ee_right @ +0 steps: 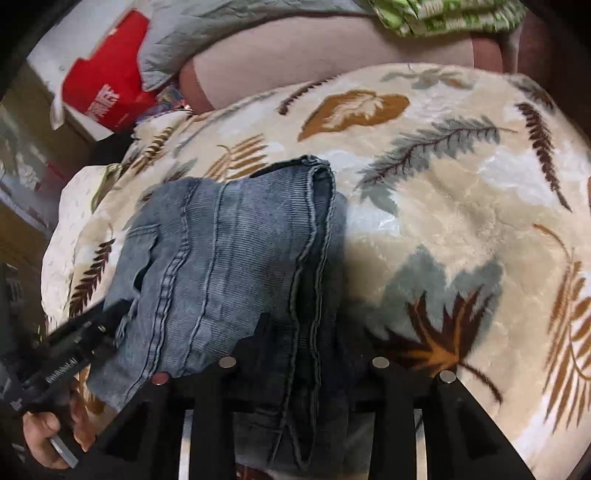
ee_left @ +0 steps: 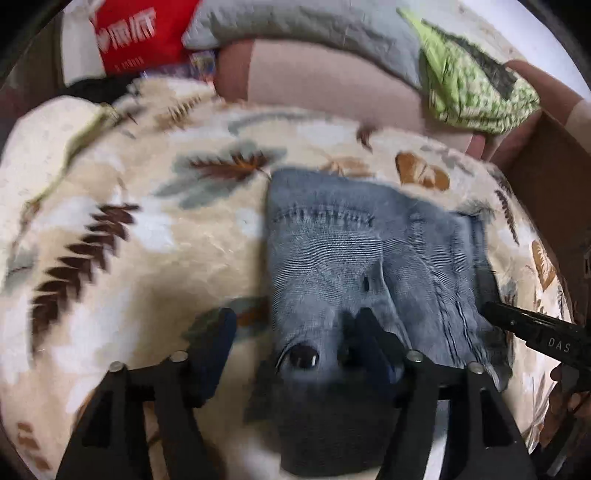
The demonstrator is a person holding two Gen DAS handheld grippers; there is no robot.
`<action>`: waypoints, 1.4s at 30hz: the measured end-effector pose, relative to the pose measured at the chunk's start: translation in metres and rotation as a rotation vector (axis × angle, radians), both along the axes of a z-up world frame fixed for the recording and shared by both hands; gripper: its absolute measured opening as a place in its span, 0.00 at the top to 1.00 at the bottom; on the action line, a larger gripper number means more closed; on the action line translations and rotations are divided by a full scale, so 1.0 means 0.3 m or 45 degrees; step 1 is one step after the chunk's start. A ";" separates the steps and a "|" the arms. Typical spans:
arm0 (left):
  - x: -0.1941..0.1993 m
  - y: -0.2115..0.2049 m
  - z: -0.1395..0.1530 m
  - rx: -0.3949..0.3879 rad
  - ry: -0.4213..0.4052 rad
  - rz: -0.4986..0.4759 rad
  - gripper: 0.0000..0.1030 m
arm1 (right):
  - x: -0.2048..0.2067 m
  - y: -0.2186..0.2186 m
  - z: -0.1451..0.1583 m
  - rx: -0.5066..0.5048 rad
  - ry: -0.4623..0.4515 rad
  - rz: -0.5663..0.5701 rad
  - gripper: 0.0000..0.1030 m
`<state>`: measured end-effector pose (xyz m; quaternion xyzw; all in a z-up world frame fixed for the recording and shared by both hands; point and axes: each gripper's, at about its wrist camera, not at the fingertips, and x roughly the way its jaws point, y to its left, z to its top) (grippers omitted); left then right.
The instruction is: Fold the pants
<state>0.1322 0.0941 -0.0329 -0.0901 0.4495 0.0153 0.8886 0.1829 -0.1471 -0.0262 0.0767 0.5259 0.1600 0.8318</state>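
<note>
Lying folded on the plush leaf-print blanket [ee_right: 443, 229], ribbed denim pants [ee_right: 229, 258] sit between both spread hand-held grippers.

Faded blue-grey denim pants [ee_right: 229, 258] lie on a cream blanket [ee_right: 443, 221] patterned with brown and teal leaves.

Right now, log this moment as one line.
step: fold pants | jeans: folded bundle on blanket | left gripper: open over jeans | right gripper: open, straddling jeans edge

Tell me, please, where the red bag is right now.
The red bag sits at the upper left of both views, beyond the leaf-print blanket, beside the grey pillow.
</note>
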 end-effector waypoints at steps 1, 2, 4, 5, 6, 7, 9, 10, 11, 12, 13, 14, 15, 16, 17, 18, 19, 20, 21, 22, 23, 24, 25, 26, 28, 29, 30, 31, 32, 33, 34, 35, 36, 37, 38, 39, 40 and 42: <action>-0.032 0.005 0.029 -0.002 -0.035 0.022 0.25 | -0.030 0.006 0.039 -0.031 -0.060 0.003 0.58; -0.071 0.008 0.061 -0.013 -0.079 0.046 0.23 | -0.066 0.008 0.079 -0.044 -0.118 0.007 0.53; -0.130 0.004 0.087 -0.008 -0.157 0.056 0.14 | -0.142 0.011 0.150 -0.030 -0.224 0.017 0.37; -0.151 -0.013 0.078 0.046 -0.167 0.079 0.13 | -0.174 0.020 0.162 -0.041 -0.259 0.033 0.30; -0.143 -0.038 0.042 0.105 -0.114 0.062 0.13 | -0.195 0.034 0.159 -0.063 -0.278 0.047 0.28; -0.122 -0.061 -0.009 0.132 -0.037 0.024 0.12 | -0.213 0.055 0.128 -0.113 -0.265 0.062 0.27; -0.108 -0.067 -0.061 0.121 0.025 0.028 0.12 | -0.212 0.084 0.015 -0.197 -0.124 0.116 0.27; -0.114 -0.056 -0.050 0.085 0.020 0.054 0.12 | -0.206 0.087 -0.044 -0.221 -0.053 0.118 0.27; -0.125 -0.046 -0.015 0.073 0.013 0.074 0.12 | -0.220 0.067 -0.036 -0.175 -0.079 0.086 0.27; -0.138 -0.043 0.018 0.085 -0.008 0.076 0.12 | -0.236 0.049 -0.010 -0.147 -0.106 0.068 0.27; -0.147 -0.046 0.040 0.101 -0.023 0.074 0.12 | -0.261 0.034 0.030 -0.152 -0.149 0.066 0.27; -0.165 -0.051 0.082 0.133 -0.055 0.066 0.12 | -0.286 0.021 0.064 -0.170 -0.198 0.063 0.24; -0.179 -0.056 0.098 0.142 -0.070 0.066 0.12 | -0.313 0.007 0.091 -0.187 -0.244 0.056 0.21; -0.200 -0.061 0.127 0.145 -0.092 0.075 0.11 | -0.353 -0.009 0.121 -0.208 -0.301 0.047 0.12; -0.219 -0.071 0.140 0.136 -0.102 0.077 0.11 | -0.387 -0.016 0.137 -0.227 -0.339 0.040 0.01; -0.235 -0.079 0.149 0.117 -0.106 0.069 0.10 | -0.421 -0.032 0.141 -0.261 -0.370 0.032 0.00; -0.253 -0.094 0.156 0.090 -0.108 0.051 0.09 | -0.430 -0.044 0.141 -0.288 -0.374 0.027 0.00; -0.259 -0.106 0.156 0.060 -0.105 0.033 0.08 | -0.440 -0.052 0.132 -0.306 -0.376 0.024 0.00; -0.267 -0.124 0.153 0.047 -0.102 0.025 0.08 | -0.459 -0.062 0.124 -0.312 -0.384 0.021 0.00; -0.273 -0.140 0.150 0.038 -0.096 0.019 0.08 | -0.462 -0.067 0.120 -0.312 -0.400 0.013 0.00; -0.279 -0.152 0.149 0.039 -0.096 0.017 0.08 | -0.482 -0.083 0.119 -0.311 -0.410 0.008 0.00; -0.283 -0.164 0.147 0.047 -0.099 0.018 0.08 | -0.497 -0.093 0.126 -0.310 -0.421 0.007 0.00; -0.285 -0.181 0.150 0.074 -0.101 0.015 0.08 | -0.501 -0.090 0.135 -0.307 -0.447 0.010 0.00; -0.285 -0.194 0.151 0.091 -0.099 0.011 0.08 | -0.509 -0.090 0.142 -0.310 -0.464 0.009 0.00; -0.292 -0.215 0.162 0.120 -0.104 0.004 0.08 | -0.518 -0.094 0.151 -0.313 -0.500 0.004 0.00; -0.294 -0.221 0.167 0.124 -0.109 0.002 0.08 | -0.519 -0.095 0.151 -0.307 -0.510 0.002 0.00; -0.296 -0.225 0.171 0.130 -0.114 0.000 0.08 | -0.517 -0.092 0.147 -0.302 -0.510 0.000 0.00; -0.296 -0.228 0.175 0.139 -0.116 -0.002 0.08 | -0.517 -0.092 0.146 -0.292 -0.510 0.001 0.00; -0.297 -0.236 0.178 0.155 -0.117 -0.004 0.08 | -0.519 -0.092 0.147 -0.287 -0.512 0.002 0.00; -0.299 -0.240 0.181 0.166 -0.117 -0.007 0.08 | -0.521 -0.091 0.147 -0.285 -0.516 0.001 0.00; -0.300 -0.246 0.183 0.175 -0.120 -0.010 0.08 | -0.522 -0.092 0.148 -0.284 -0.520 0.002 0.00; -0.300 -0.248 0.184 0.178 -0.118 -0.008 0.08 | -0.523 -0.092 0.147 -0.282 -0.520 0.003 0.00; -0.299 -0.251 0.184 0.181 -0.115 -0.007 0.08 | -0.523 -0.093 0.145 -0.282 -0.517 0.003 0.00; -0.296 -0.254 0.183 0.185 -0.109 -0.008 0.08 | -0.523 -0.092 0.141 -0.284 -0.514 0.003 0.00; -0.294 -0.259 0.183 0.194 -0.106 -0.011 0.08 | -0.523 -0.091 0.139 -0.286 -0.512 0.004 0.00; -0.293 -0.262 0.183 0.198 -0.104 -0.012 0.07 | -0.523 -0.090 0.137 -0.286 -0.510 0.007 0.00; -0.291 -0.266 0.183 0.202 -0.096 -0.009 0.05 | -0.523 -0.089 0.136 -0.283 -0.509 0.011 0.00; -0.288 -0.270 0.184 0.202 -0.095 -0.011 0.03 | -0.525 -0.087 0.137 -0.281 -0.514 0.017 0.00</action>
